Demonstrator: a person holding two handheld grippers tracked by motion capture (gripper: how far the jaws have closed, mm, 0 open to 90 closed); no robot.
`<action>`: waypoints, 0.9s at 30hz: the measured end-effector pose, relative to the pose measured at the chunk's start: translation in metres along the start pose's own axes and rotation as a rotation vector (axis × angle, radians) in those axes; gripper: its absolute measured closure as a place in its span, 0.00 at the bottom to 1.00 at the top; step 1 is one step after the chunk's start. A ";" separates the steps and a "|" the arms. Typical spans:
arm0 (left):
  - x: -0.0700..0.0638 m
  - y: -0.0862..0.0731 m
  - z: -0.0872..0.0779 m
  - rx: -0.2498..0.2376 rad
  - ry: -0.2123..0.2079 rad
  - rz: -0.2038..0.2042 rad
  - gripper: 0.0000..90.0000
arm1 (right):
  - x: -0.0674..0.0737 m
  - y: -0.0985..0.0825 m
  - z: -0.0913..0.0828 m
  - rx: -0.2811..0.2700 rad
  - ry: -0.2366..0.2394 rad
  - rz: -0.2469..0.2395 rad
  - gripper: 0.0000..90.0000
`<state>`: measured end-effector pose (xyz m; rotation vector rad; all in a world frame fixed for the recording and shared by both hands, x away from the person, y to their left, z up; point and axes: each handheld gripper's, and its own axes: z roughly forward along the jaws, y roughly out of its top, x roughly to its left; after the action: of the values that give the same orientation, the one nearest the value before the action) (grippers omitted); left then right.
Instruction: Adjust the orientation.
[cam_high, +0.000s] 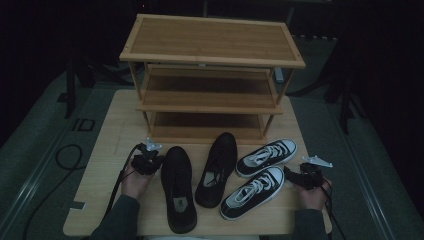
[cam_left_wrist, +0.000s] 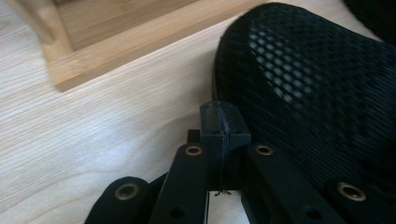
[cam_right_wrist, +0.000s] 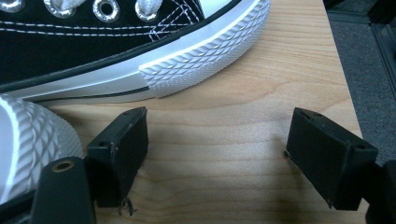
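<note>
Four shoes lie mid-frame on the table (cam_high: 100, 150) before a three-tier rack (cam_high: 210, 45): two black mesh shoes (cam_high: 178, 192) and two white-laced, white-soled sneakers (cam_high: 253, 193). Left gripper (cam_left_wrist: 224, 126) is pressed together beside the mesh; right gripper (cam_right_wrist: 217, 154) is spread.

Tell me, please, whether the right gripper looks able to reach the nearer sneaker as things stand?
Probably yes: the right gripper sits open just beside the nearer sneaker, and only bare table lies between its jaws and the toe.
</note>
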<state>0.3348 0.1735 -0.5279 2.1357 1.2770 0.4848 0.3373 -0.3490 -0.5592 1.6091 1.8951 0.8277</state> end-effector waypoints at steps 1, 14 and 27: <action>-0.002 0.000 -0.002 -0.002 -0.002 0.009 1.00 | 0.000 0.000 0.000 0.000 0.000 0.000 0.23; -0.029 -0.013 -0.032 -0.019 -0.033 0.070 1.00 | 0.000 0.000 0.000 0.000 0.000 0.001 0.23; -0.046 -0.016 -0.048 -0.038 -0.050 0.090 1.00 | 0.000 0.000 0.000 0.000 0.000 0.002 0.23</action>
<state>0.2744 0.1538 -0.5026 2.1669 1.1394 0.4861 0.3373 -0.3489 -0.5592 1.6113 1.8940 0.8288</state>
